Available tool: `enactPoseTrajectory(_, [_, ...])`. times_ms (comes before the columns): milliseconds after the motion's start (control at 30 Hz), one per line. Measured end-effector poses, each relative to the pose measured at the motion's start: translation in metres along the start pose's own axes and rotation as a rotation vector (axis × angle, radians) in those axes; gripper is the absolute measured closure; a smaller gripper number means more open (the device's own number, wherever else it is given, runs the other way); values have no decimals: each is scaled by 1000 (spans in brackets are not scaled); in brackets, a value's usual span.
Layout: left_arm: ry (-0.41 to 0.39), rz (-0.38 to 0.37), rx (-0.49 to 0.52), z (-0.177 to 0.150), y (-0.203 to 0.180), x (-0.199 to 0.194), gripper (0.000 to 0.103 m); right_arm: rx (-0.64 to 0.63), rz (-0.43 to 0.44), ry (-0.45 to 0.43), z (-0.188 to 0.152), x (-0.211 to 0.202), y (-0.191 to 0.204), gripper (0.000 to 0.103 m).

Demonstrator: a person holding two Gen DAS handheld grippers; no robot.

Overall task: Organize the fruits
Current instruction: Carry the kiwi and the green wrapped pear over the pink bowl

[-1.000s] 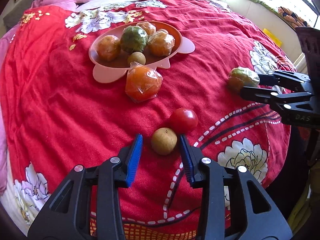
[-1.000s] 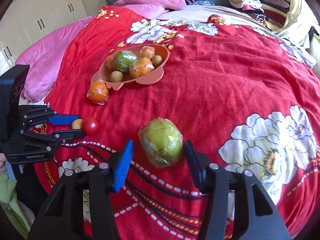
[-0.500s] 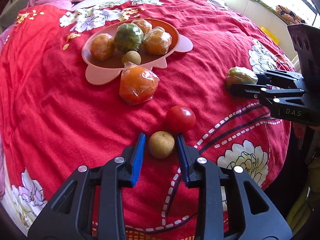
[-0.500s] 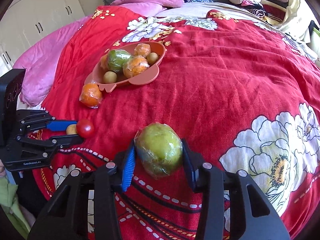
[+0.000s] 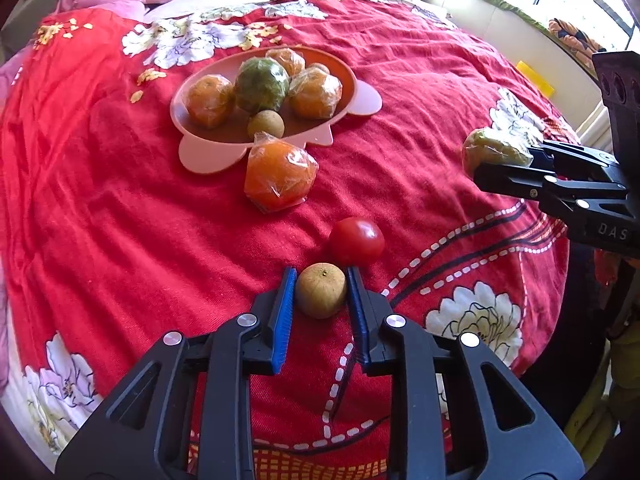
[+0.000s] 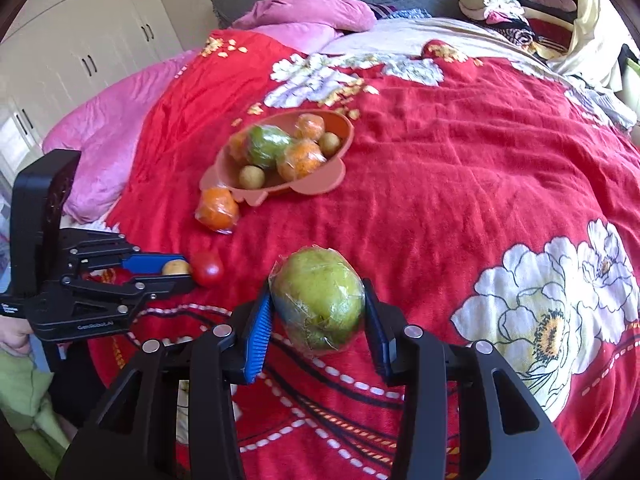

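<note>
Shallow pink scalloped plastic bowl (image 5: 200,156) on red floral bedspread (image 5: 100,220) holds 3 film-wrapped oranges, 1 wrapped green fruit, 2 small tan round fruits. Wrapped orange (image 5: 280,176) lies just outside rim, red tomato (image 5: 356,240) nearer. Left tongs (image 5: 320,300) clamped on small tan round fruit (image 5: 320,295) w/ tomato just beside; right tongs (image 6: 318,312) grip big film-wrapped green fruit (image 6: 318,304).

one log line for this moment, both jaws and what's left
left gripper: shut on small brown round fruit | right gripper: shut on wrapped green fruit | loose: red tomato, wrapped orange
</note>
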State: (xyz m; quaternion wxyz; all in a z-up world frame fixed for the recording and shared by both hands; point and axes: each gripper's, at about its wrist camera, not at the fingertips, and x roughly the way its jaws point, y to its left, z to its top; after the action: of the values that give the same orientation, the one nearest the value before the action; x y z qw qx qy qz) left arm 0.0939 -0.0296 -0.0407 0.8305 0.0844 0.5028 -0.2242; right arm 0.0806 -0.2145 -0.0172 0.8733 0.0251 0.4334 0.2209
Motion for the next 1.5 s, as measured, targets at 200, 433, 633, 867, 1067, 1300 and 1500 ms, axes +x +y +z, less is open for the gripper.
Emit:
enactPoseTrajectory(200, [-29, 9, -9, 5, 2, -13, 85, -15, 13, -28, 9, -9, 10, 63])
enactPoseTrajectory(433, [-56, 24, -17, 9, 5, -27, 85, -23, 25, -50, 18, -14, 16, 63])
enactPoseTrajectory(633, [-73, 29, -19, 11, 6, -35, 85, -32, 29, -62, 23, -17, 20, 63])
enactPoseTrajectory(867, [-104, 31, -20, 20, 8, -46, 85, -34, 30, -80, 33, -22, 24, 63])
enactPoseTrajectory(1067, [-123, 39, -18, 32, 12, -53, 85, -35, 32, -97, 45, -25, 25, 63])
enactPoseTrajectory(1300, [-139, 50, -18, 44, 19, -61, 85, -46, 35, -108, 60, -26, 28, 63])
enactPoseTrajectory(1500, [-138, 53, -16, 54, 22, -60, 85, -48, 38, -120, 72, -26, 27, 63])
